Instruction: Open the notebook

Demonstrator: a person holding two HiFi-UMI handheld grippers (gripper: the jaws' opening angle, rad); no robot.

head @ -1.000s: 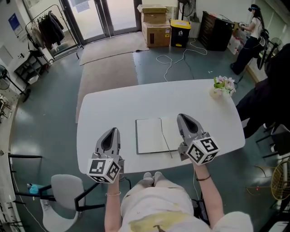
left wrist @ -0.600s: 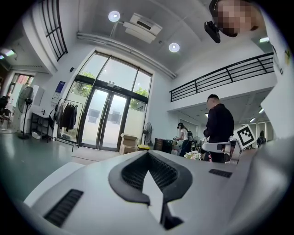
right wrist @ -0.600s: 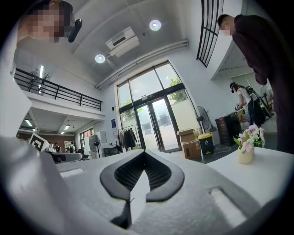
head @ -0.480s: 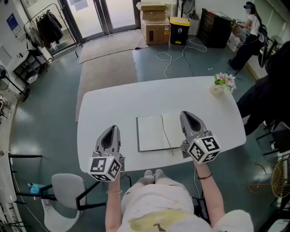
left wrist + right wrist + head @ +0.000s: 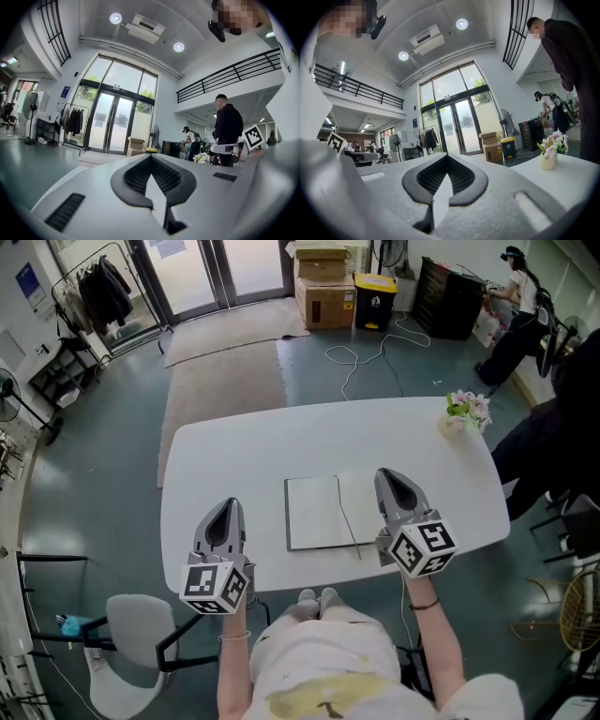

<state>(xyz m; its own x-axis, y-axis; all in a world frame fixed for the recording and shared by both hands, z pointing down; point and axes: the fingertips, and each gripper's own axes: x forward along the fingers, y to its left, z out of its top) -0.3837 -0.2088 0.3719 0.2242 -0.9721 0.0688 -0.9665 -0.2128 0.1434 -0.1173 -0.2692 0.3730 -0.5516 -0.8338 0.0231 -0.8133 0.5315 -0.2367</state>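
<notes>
The notebook lies open on the white table, with blank white pages up and the spine running away from me. My right gripper hangs over the right page's outer edge and hides part of it; its jaws are shut and hold nothing. My left gripper is left of the notebook, a hand's width from it, shut and empty. Both gripper views look level across the room, so the left gripper and the right gripper show only closed jaws and no notebook.
A small vase of flowers stands at the table's far right corner. A person in dark clothes is just beyond the right edge. A grey chair sits at my near left. Cardboard boxes and cables lie on the floor beyond.
</notes>
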